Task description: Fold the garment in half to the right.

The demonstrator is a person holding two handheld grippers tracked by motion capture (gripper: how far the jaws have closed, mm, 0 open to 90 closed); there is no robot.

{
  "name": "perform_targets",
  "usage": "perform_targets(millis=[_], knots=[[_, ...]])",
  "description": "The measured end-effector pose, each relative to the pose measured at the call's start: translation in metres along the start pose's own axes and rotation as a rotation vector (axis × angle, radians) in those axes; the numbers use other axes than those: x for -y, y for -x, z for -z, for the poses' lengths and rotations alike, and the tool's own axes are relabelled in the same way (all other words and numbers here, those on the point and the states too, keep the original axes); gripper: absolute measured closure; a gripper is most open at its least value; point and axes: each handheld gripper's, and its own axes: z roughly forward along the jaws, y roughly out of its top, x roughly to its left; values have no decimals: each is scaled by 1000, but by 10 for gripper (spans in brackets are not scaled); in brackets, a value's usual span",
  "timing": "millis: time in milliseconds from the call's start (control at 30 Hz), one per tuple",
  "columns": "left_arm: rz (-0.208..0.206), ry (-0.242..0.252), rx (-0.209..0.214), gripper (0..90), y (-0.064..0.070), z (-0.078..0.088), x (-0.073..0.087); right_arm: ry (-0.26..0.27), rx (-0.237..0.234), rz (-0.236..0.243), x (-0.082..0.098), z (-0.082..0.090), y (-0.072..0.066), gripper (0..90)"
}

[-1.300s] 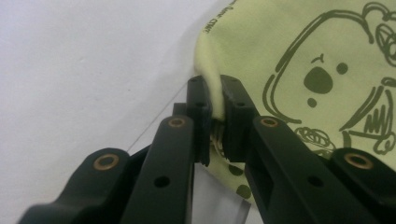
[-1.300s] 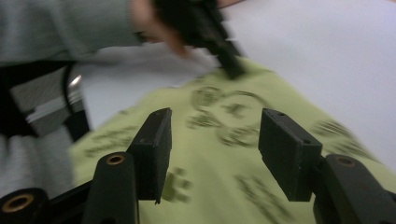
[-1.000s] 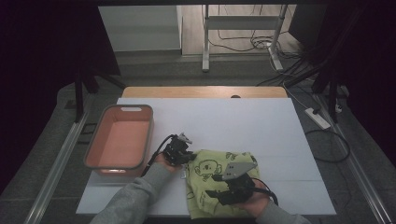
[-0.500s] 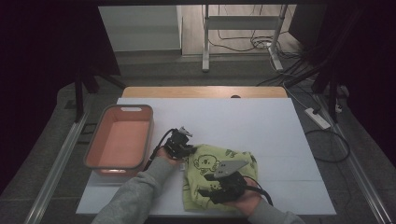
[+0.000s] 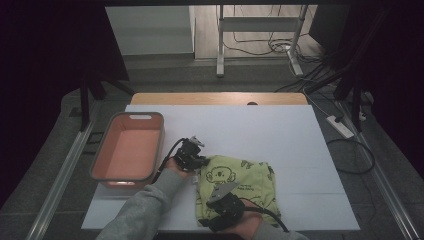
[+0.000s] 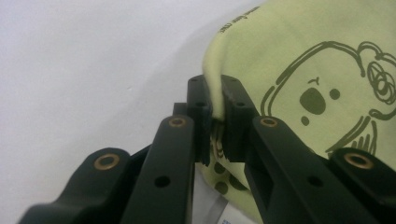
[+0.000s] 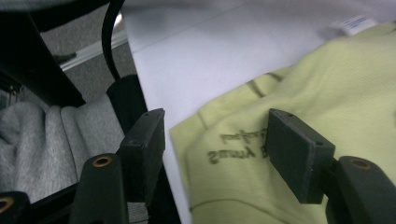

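Overhead looks forward-down; claw cameras (close) share the cloth (image 5: 240,182).

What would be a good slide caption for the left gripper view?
Left gripper pinching the edge of a yellow-green cartoon-print garment on a white table.

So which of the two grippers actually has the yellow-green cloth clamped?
The left gripper: its jaws are shut on the edge of the yellow-green cloth. The right gripper has been opening, jaws apart over it.
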Motion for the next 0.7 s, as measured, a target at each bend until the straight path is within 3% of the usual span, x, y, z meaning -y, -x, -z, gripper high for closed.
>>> perform_targets(millis=[67,333,600,700], knots=[[3,3,2,835,0,1,0,-19,1,5,1,-5,-5,360],[4,-1,5,833,0,0,1,-58,108,80,3,-14,-16,375],[1,-4,5,831,-1,0,2,-67,192,148,4,-17,-24,442],[3,-4,7,830,-1,-1,2,-69,195,157,4,-16,-23,517]])
